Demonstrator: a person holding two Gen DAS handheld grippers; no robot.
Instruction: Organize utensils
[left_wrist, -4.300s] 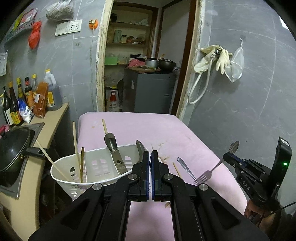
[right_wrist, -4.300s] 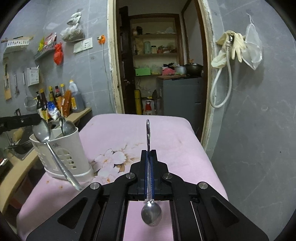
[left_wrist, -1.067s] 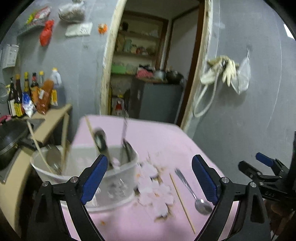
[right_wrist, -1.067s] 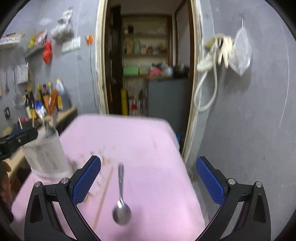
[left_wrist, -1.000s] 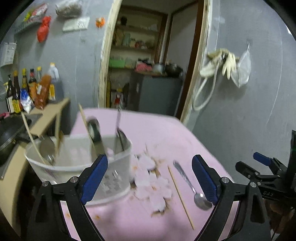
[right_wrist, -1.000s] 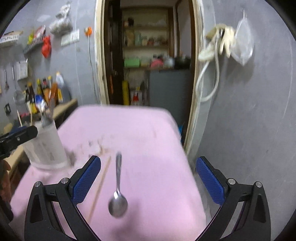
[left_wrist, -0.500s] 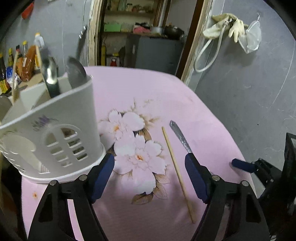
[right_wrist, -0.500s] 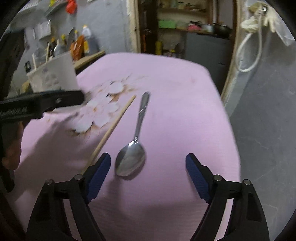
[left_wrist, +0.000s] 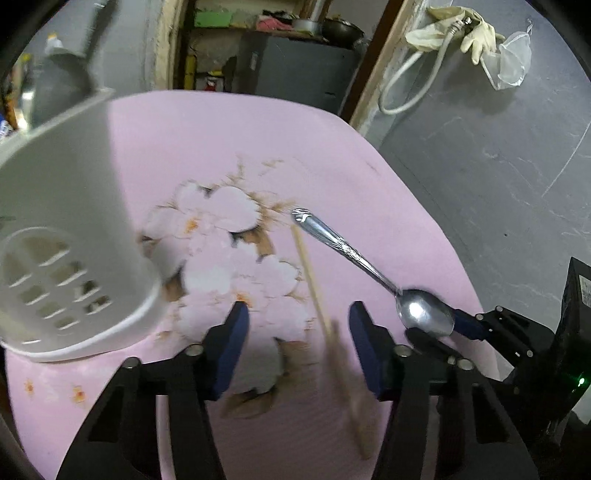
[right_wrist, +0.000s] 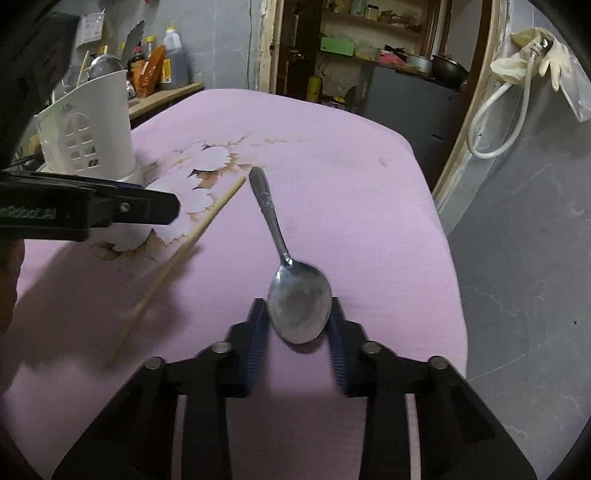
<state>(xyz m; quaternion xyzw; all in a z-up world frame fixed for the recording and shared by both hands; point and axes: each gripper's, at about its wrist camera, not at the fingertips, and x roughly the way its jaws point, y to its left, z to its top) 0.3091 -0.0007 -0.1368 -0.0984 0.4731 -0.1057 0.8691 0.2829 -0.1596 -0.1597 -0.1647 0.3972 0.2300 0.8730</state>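
A metal spoon (right_wrist: 275, 229) lies on the pink flowered cloth (right_wrist: 332, 155), bowl toward me. My right gripper (right_wrist: 297, 332) is closing on that bowl, and both blue pads (right_wrist: 258, 332) touch its edges. Beside the spoon lies a wooden chopstick (right_wrist: 184, 254). My left gripper (left_wrist: 299, 332) hangs low over the chopstick (left_wrist: 314, 288) with its jaws closing. The stick runs between the pads (left_wrist: 364, 343) without touching them. The spoon (left_wrist: 347, 251) and right gripper (left_wrist: 461, 325) also show in the left wrist view. A white utensil holder (right_wrist: 88, 144) at left holds spoons and chopsticks.
The holder (left_wrist: 66, 221) stands close on the left of my left gripper (right_wrist: 173, 210). The cloth's right edge (right_wrist: 454, 280) drops off beside a grey wall. Bottles (right_wrist: 170, 62) stand on a counter behind the holder. Gloves and a hose (right_wrist: 532, 51) hang by the doorway.
Both grippers dropped toward the cloth and tipped downward. The right jaws narrowed from wide open onto the spoon bowl. The left jaws narrowed around the chopstick.
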